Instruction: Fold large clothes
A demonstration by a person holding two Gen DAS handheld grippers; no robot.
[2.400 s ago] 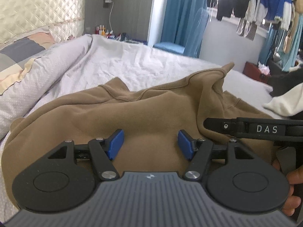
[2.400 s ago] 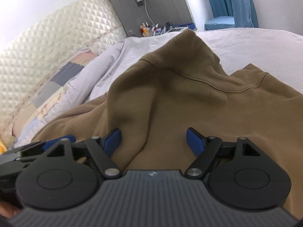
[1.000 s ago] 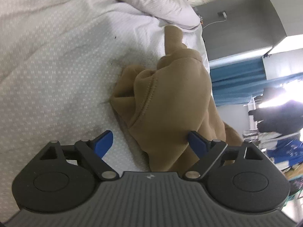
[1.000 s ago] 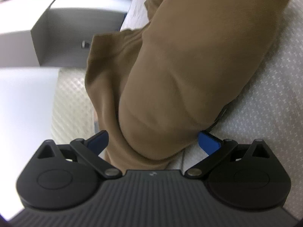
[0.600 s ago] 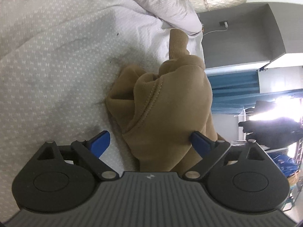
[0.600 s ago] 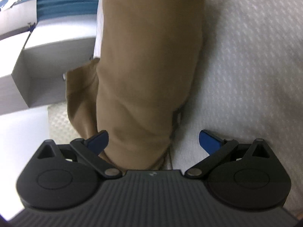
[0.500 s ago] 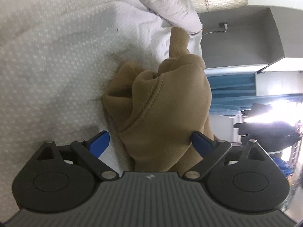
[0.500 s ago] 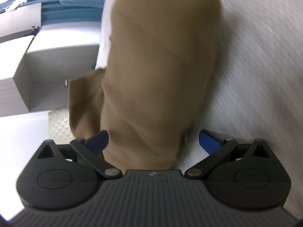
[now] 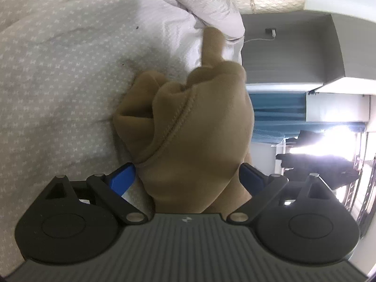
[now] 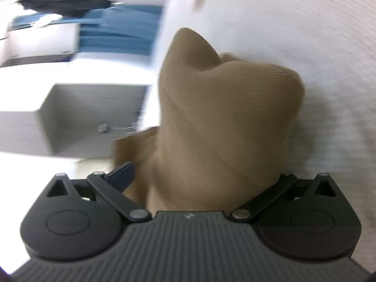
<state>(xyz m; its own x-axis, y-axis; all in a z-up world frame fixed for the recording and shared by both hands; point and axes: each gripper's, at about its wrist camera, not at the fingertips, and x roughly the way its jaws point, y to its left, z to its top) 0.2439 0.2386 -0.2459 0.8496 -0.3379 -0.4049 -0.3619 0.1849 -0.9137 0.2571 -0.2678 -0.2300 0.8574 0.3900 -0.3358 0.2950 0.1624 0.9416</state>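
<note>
While no lettering shows, the left gripper (image 9: 186, 176) and right gripper (image 10: 202, 176), both spread wide, straddle a bunched tan sweatshirt (image 9: 195, 127) on the bed (image 9: 58, 70).

right wrist view smeared by motion blur; brown sweatshirt (image 10: 225, 122) hides one right tongs (image 10: 199, 178) pad

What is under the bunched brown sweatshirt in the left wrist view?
The brown sweatshirt lies on the white dotted bedsheet, which shows all along its left side. The sheet directly beneath the bunch, and any layers folded inside it, are covered.
</note>
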